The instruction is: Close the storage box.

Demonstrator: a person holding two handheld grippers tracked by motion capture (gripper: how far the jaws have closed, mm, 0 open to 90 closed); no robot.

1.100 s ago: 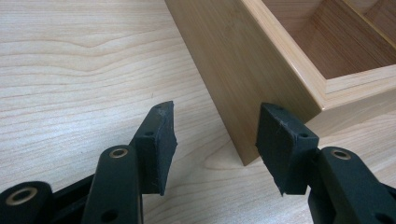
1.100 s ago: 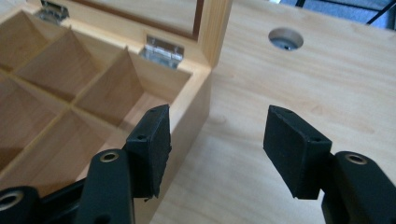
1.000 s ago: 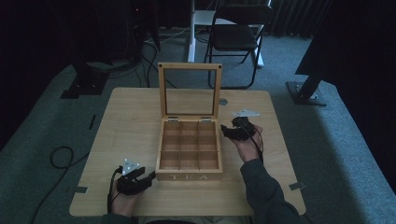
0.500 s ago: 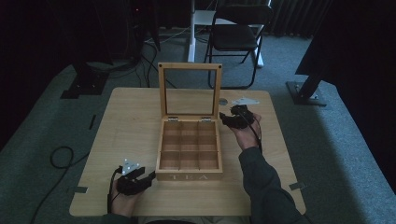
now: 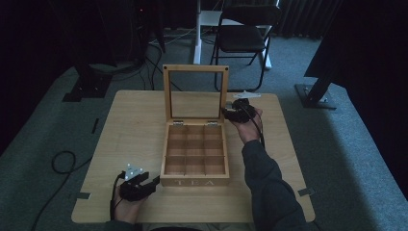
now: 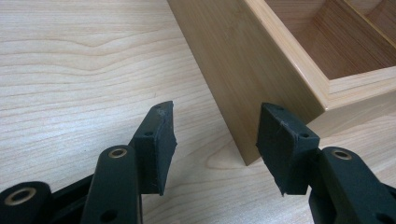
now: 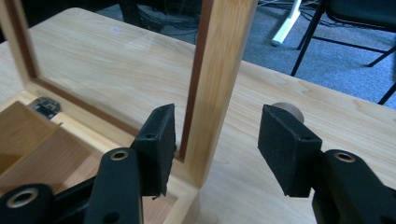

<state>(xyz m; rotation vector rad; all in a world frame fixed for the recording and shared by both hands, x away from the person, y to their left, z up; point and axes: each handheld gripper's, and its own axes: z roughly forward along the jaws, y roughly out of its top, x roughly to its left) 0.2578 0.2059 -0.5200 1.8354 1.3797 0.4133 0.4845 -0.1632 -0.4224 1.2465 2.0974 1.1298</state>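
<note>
Right gripper [image 7: 215,126], jaws open, straddles the glass-paned bamboo lid [image 7: 224,70] centre-frame; we fear a skewed grip slamming it. Left gripper [image 6: 215,135] is open too.

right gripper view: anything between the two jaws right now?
Yes. The right side rail of the tea box's upright lid frame stands between the open right gripper's jaws, close against one jaw, with a gap to the other.

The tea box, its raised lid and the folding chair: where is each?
tea box [image 5: 195,182]: high view, front wall.
lid [image 5: 195,69]: high view, top rail.
folding chair [image 5: 242,45]: high view, seat.
</note>
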